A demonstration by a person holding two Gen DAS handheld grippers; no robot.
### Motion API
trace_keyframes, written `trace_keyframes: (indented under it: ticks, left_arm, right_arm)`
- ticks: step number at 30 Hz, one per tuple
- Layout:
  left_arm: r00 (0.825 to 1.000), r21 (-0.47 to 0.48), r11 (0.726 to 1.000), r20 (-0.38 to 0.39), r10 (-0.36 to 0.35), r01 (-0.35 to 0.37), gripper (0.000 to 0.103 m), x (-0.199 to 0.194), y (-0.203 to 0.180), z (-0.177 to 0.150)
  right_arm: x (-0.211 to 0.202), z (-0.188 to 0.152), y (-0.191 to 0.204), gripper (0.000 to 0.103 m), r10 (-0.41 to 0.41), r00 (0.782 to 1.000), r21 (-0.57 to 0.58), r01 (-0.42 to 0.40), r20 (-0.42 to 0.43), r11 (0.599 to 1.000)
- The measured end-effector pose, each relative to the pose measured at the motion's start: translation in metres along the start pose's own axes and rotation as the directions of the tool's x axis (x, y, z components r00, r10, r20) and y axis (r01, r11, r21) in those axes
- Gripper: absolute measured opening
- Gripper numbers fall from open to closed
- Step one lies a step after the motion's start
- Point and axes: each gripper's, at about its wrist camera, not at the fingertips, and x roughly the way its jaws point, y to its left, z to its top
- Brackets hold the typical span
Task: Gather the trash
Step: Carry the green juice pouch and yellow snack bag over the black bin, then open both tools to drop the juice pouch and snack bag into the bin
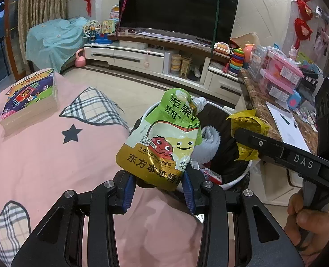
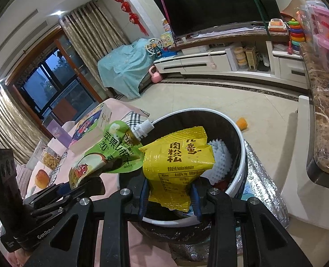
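At the left of the left wrist view, a book (image 1: 31, 98) lies on the pink cloth (image 1: 53, 166). In the middle, the left gripper (image 1: 159, 185) squeezes a green juice pouch (image 1: 162, 140) over the trash bin (image 1: 235, 182). At the right, the right gripper (image 2: 170, 197) pinches a yellow wrapper (image 2: 177, 166) above the same bin.

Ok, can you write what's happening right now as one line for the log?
left gripper: shut on juice pouch | right gripper: shut on yellow wrapper | both over trash bin | nothing dropped yet
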Motion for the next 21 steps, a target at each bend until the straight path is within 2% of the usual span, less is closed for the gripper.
trace_keyframes:
  ticks: [21]
  left_arm:
    - [1.000,0.016,1.000,-0.024,0.012,-0.012,0.035,0.013,-0.007,0.008]
  right_arm:
    - [0.012,0.011,0.003,0.034,-0.028,0.999,-0.032,0.027,-0.034,0.999]
